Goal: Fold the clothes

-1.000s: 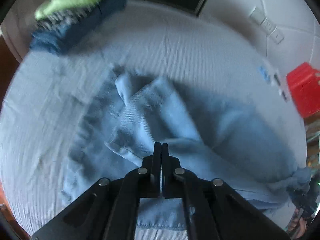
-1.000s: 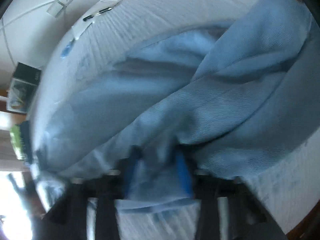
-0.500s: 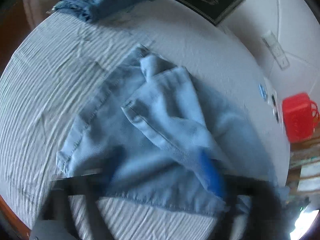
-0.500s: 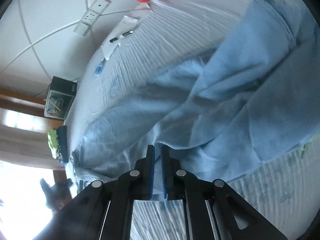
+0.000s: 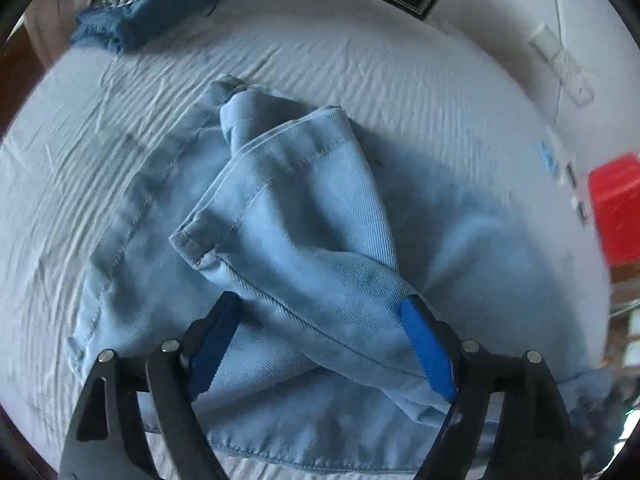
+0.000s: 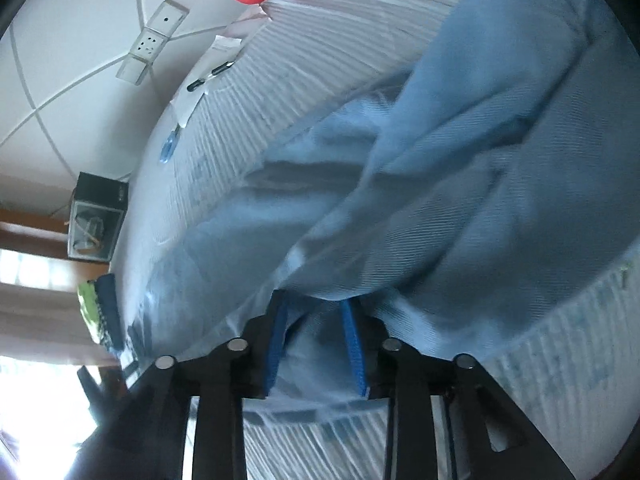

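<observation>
A light blue denim garment (image 5: pixel 304 216) lies crumpled on the bed's pale striped sheet (image 5: pixel 80 152), one hemmed leg folded across the rest. My left gripper (image 5: pixel 320 316) points steeply down over that fold. Its jaws stand wide and are closing, with the fold's seam between the blue pads (image 5: pixel 428 348), which are not pressing it. In the right wrist view the same garment (image 6: pixel 460 184) is bunched high. My right gripper (image 6: pixel 316 308) is low at its near edge, jaws opening, with loose cloth draped between the pads (image 6: pixel 354 344).
A stack of folded clothes (image 5: pixel 160 4), dark blue, checked and green, sits at the bed's far left corner. A red plastic container (image 5: pixel 616 212) stands off the right edge. Papers and a pen (image 6: pixel 208 76) lie on the sheet. Power strips (image 6: pixel 152 40) lie on the tiled floor.
My left jaws went from fully shut to wide apart, and the gripper sank closer to the folded leg. My right jaws, nearly shut half a second ago, have parted around the cloth.
</observation>
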The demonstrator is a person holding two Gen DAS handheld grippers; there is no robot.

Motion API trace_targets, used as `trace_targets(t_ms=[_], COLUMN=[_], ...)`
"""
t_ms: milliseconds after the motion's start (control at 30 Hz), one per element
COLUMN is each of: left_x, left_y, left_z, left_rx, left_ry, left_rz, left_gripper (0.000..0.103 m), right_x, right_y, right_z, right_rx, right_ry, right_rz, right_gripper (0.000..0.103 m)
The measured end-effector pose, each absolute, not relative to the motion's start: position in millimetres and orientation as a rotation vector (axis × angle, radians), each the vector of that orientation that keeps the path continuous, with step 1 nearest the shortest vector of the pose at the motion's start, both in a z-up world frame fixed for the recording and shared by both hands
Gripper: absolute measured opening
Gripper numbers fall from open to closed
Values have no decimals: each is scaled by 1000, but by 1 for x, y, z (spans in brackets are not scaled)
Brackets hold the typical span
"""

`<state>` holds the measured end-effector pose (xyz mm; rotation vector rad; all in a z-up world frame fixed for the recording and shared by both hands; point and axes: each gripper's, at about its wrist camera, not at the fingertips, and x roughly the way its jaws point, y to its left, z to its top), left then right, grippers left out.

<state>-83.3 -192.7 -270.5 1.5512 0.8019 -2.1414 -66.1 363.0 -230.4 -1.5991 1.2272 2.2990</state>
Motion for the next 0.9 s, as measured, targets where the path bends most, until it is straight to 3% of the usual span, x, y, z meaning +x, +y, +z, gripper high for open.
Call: trace_targets(t_ms=[100, 167, 200, 300, 367, 400, 433, 467, 500, 567, 600, 900], left_x=[-85, -85, -85, -86, -88, -89, -88, -86, -84, -82, -81, -92], left_y=[-183, -180, -180, -175, -171, -168, -166, -166, -165, -161, -158, -160], left_z=[-272, -273, -274, -276, -278, -279, -279, -278, -277, -274, -273, -265], left_rx=[1579, 1586, 1589, 1605, 1622, 1632, 1634, 1628, 1623, 1621, 1622, 1616], left_ry=[702, 670, 664, 624, 576, 544, 522, 514, 507, 501, 494, 529], left_rz=[-2156, -2166, -2168, -2171, -2171, -2175, -2181, -2193, -2207, -2252, -2271, -2316], left_gripper=[82, 82, 83, 87, 90, 90, 90, 85, 80, 54, 52, 52], right_x=[-72, -72, -74, -85, -95, -98, -102, -105, -108, -110, -110, -116], right_y=[353, 348, 346, 342, 339, 333, 327, 322, 316, 306, 306, 315], right_z=[-225, -219, -217, -221, -232, -234, -235, -236, -237, -238, -238, -240], right_rx=[-1585, -1565, -1573, -1612, -1648, -1662, -1675, -1687, -1698, -1706, -1710, -1772], right_ry=[1207, 1202, 1174, 1045, 982, 919, 849, 780, 710, 593, 588, 631], right_rz=[2295, 2290, 2280, 2244, 2213, 2215, 2219, 2222, 2223, 2241, 2238, 2199], right_gripper=[44, 72, 78, 82, 64, 38, 25, 20, 20, 18, 18, 19])
